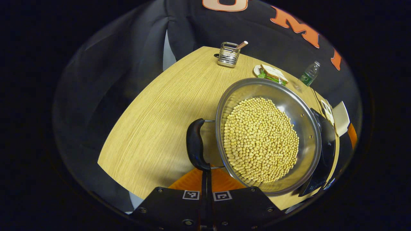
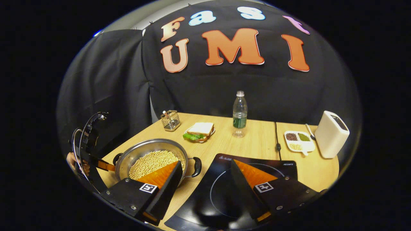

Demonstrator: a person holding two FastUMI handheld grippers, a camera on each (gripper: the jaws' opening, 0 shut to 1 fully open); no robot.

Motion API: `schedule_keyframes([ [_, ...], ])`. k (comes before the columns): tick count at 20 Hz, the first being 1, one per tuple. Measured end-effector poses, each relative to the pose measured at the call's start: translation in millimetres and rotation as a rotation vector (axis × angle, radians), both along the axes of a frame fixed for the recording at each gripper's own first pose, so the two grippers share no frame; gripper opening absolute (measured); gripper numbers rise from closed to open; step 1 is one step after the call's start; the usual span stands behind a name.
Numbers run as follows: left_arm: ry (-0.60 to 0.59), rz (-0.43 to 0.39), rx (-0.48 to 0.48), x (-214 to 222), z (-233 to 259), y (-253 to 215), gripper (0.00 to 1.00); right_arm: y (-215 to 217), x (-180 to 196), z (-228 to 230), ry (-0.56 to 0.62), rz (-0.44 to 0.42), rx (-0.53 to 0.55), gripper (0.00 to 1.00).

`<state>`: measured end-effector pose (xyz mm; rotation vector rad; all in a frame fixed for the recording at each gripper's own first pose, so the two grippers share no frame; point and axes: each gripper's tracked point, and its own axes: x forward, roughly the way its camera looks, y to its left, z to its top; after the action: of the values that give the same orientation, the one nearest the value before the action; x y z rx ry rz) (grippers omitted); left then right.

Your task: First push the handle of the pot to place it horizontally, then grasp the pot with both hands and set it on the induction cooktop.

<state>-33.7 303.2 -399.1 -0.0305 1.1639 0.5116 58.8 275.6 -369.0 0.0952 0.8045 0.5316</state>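
Observation:
A steel pot point(image 1: 290, 106) full of soybeans point(image 1: 260, 141) stands on the wooden table. Its black near handle point(image 1: 194, 144) sticks out toward me. My left gripper point(image 1: 205, 171) is shut, its joined tips touching that handle's near end with nothing between them. The black induction cooktop point(image 1: 326, 150) lies just beyond the pot. In the right gripper view the pot point(image 2: 151, 146) sits left of the cooktop point(image 2: 218, 192). My right gripper point(image 2: 205, 162) stands open, one finger before the pot, the other over the cooktop. The pot's right handle point(image 2: 196, 166) lies between them. The left gripper point(image 2: 107, 166) meets the pot's far-left side.
Along the back stand a wire holder point(image 2: 170, 120), a sandwich on a plate point(image 2: 200, 130) and a water bottle point(image 2: 240, 114). At the right are a divided dish of beans point(image 2: 298, 141), a white box point(image 2: 330, 134) and a cable point(image 2: 276, 138). A hand point(image 2: 74, 162) holds the left gripper.

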Motion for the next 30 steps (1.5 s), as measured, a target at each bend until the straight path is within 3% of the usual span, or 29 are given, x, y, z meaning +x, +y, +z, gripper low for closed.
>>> schedule_keyframes([
  [12,-0.042,-0.159,0.157,46.0,6.3,49.3,0.02,60.0,-21.0,-55.9,0.234,0.020,-0.016,0.90],
  [22,-0.103,-0.240,0.182,48.7,29.1,51.0,0.03,78.5,-29.1,-79.7,0.326,0.008,-0.057,0.86],
  [25,-0.126,-0.256,0.185,46.8,37.8,49.7,0.22,78.8,-27.9,-87.3,0.327,-0.007,-0.094,0.78],
  [28,-0.151,-0.275,0.184,45.9,47.4,45.9,0.28,81.2,-28.3,-91.0,0.336,-0.012,-0.105,0.74],
  [30,-0.173,-0.303,0.188,49.0,53.8,42.2,0.53,82.5,-27.9,-92.3,0.340,-0.015,-0.107,0.74],
])
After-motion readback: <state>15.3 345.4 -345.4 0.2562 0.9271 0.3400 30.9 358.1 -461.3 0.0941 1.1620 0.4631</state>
